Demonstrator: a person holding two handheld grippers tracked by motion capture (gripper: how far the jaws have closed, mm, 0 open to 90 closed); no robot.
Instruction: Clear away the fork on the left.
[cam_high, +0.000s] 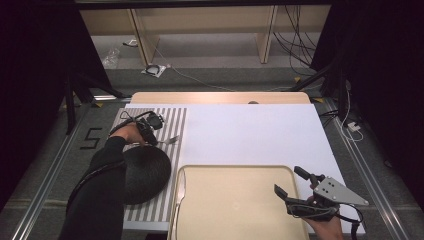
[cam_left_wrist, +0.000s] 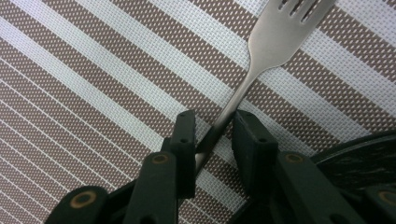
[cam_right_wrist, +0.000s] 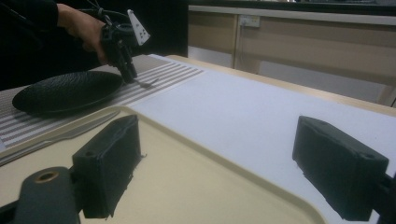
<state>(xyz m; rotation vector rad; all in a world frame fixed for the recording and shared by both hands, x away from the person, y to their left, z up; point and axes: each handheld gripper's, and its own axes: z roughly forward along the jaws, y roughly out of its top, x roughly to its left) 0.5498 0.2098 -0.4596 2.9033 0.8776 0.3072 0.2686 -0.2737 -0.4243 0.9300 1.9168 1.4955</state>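
A silver fork (cam_high: 170, 140) (cam_left_wrist: 275, 42) lies on the striped placemat (cam_high: 175, 120), just beyond a black plate (cam_high: 147, 172) (cam_left_wrist: 359, 158). My left gripper (cam_high: 150, 140) (cam_left_wrist: 215, 123) points down over the fork's handle. The handle runs between its two jaws with a gap still showing at the right jaw, so the pads do not press on it. My right gripper (cam_high: 286, 179) (cam_right_wrist: 217, 154) hovers wide open over the near right corner of a beige tray (cam_high: 235, 205), with nothing between its jaws. From the right gripper view, the left gripper (cam_right_wrist: 128, 72) stands at the plate's (cam_right_wrist: 65, 91) far edge.
A table knife (cam_high: 180, 190) (cam_right_wrist: 60, 133) lies along the tray's left rim. A white sheet (cam_high: 250, 132) covers the table's middle and right. The table's far edge gives onto a floor with cables and wooden furniture legs.
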